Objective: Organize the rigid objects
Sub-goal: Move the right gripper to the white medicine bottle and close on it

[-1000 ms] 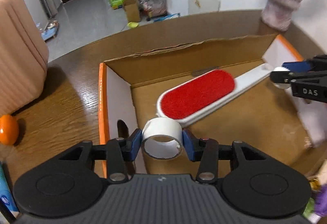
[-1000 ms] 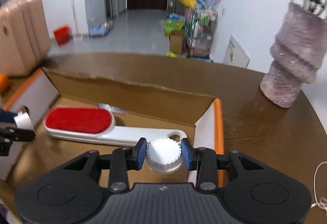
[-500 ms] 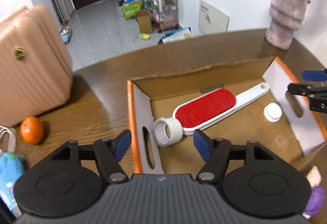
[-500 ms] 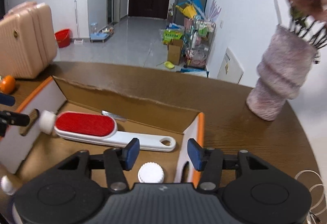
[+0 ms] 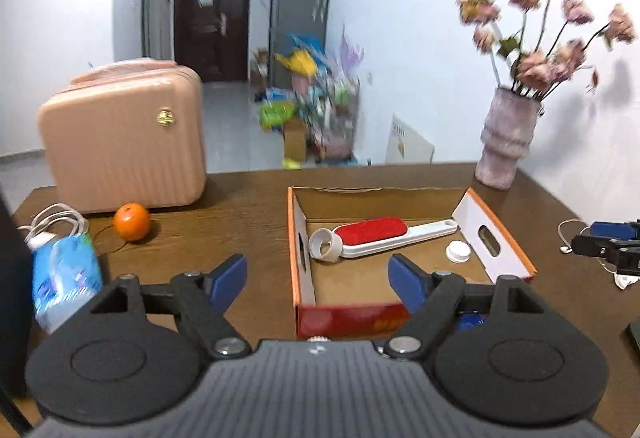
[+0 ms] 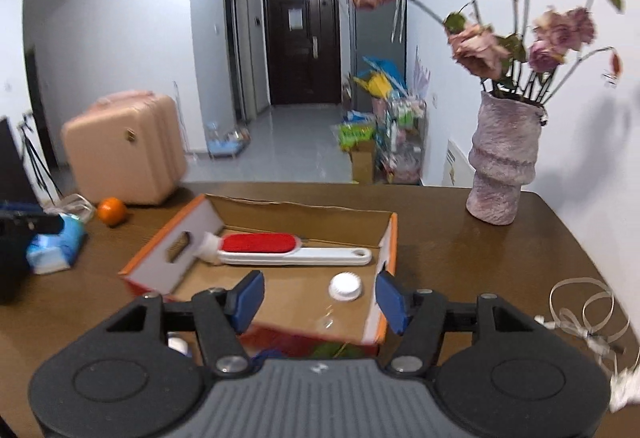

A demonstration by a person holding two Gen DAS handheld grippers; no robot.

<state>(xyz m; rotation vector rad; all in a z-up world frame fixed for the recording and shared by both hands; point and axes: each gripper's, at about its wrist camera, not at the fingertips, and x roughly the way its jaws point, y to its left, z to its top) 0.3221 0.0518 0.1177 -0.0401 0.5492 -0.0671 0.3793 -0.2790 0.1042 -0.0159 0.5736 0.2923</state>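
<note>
An open cardboard box (image 5: 496,242) (image 6: 172,250) with orange edges sits on the wooden table. Inside lie a red-and-white lint brush (image 5: 376,234) (image 6: 260,244), a white tape roll (image 5: 324,245) (image 6: 208,242) at its left end, and a white round cap (image 5: 459,251) (image 6: 345,287). My left gripper (image 5: 318,280) hangs above the box's near left corner, its jaws opening with nothing between them. My right gripper (image 6: 320,298) hovers over the box's near right part, jaws also opening and empty; it also shows at the right edge as the right gripper (image 5: 608,244).
A pink suitcase (image 5: 124,138), an orange (image 5: 131,221), a blue wipes pack (image 5: 64,278) and a white cable (image 5: 52,224) lie left of the box. A vase of flowers (image 6: 504,166) stands at the back right. A looped white cable (image 6: 580,302) lies on the right.
Both grippers let go: the tape roll and the cap now lie in the box. Both have opened, risen and drawn back from the box.
</note>
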